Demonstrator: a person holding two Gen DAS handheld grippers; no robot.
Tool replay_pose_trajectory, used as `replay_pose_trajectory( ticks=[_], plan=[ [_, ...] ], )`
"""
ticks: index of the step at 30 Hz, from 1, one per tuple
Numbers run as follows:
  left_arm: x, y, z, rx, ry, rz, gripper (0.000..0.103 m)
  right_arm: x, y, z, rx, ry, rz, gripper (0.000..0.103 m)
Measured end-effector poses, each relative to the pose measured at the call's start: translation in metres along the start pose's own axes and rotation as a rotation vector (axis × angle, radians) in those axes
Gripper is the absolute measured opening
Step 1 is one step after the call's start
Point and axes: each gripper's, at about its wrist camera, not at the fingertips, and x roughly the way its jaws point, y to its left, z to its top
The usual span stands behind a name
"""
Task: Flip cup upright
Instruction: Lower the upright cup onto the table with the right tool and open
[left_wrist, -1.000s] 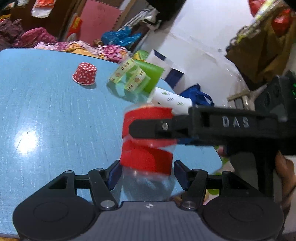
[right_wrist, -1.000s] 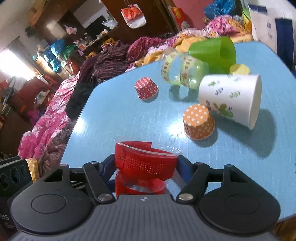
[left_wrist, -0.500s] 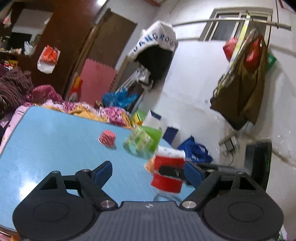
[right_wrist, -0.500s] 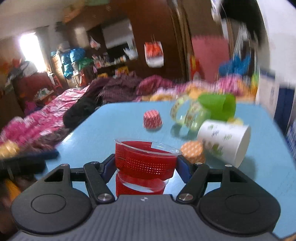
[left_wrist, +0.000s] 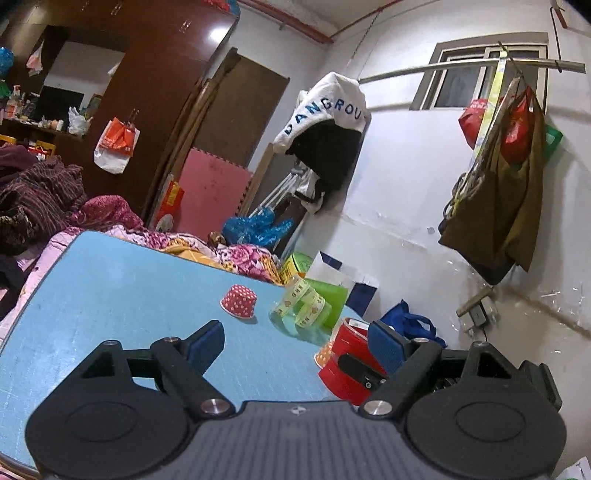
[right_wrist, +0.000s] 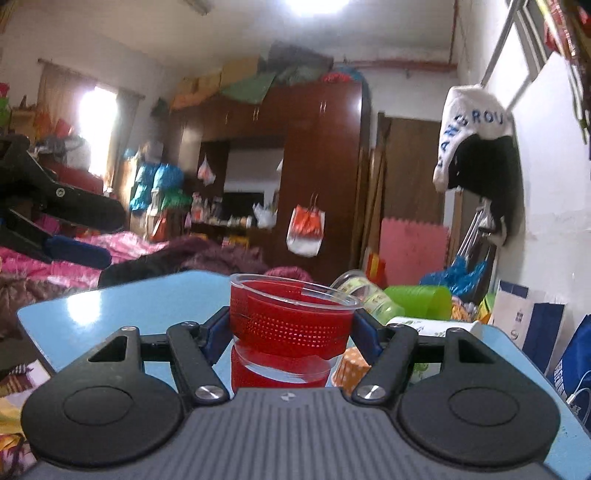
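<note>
Released by the left gripper (left_wrist: 295, 343) since a second ago, red-banded clear cup (right_wrist: 291, 325) upright, mouth up | right gripper (right_wrist: 291, 330) level, pads pinching cup's sides, above blue table (right_wrist: 122, 299) | left gripper drawn back, raised, fingers spread, nothing between | beyond: polka-dot cupcake liner (left_wrist: 239, 301), green cup (right_wrist: 419, 301) on its side

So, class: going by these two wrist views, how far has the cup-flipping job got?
Done: the red-lined clear cup stands mouth-up. In hand: the right tool grips its sides, and whether its base is on the blue table is hidden. The left tool is open and empty. Left: release it. The white paper cup and green cup lie on their sides.
</note>
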Motion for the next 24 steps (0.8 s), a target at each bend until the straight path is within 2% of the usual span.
replay_pose_trajectory(
  ticks=[4,9,12,24],
  plan=[
    [-0.001,0.0,0.0,-0.006,-0.013,0.004,0.087,0.001,0.001,0.001,0.004,-0.015,-0.007,0.069],
    [-0.004,-0.003,-0.002,0.003,-0.04,-0.035,0.087,0.005,0.006,-0.001,-0.001,-0.005,-0.023,0.069],
    [-0.006,-0.006,-0.003,0.016,-0.058,-0.021,0.087,0.004,0.007,-0.003,0.007,-0.014,-0.02,0.069],
    [-0.004,-0.005,-0.006,0.001,-0.055,-0.024,0.087,0.005,0.006,-0.012,0.045,-0.013,-0.028,0.069]
  ],
)
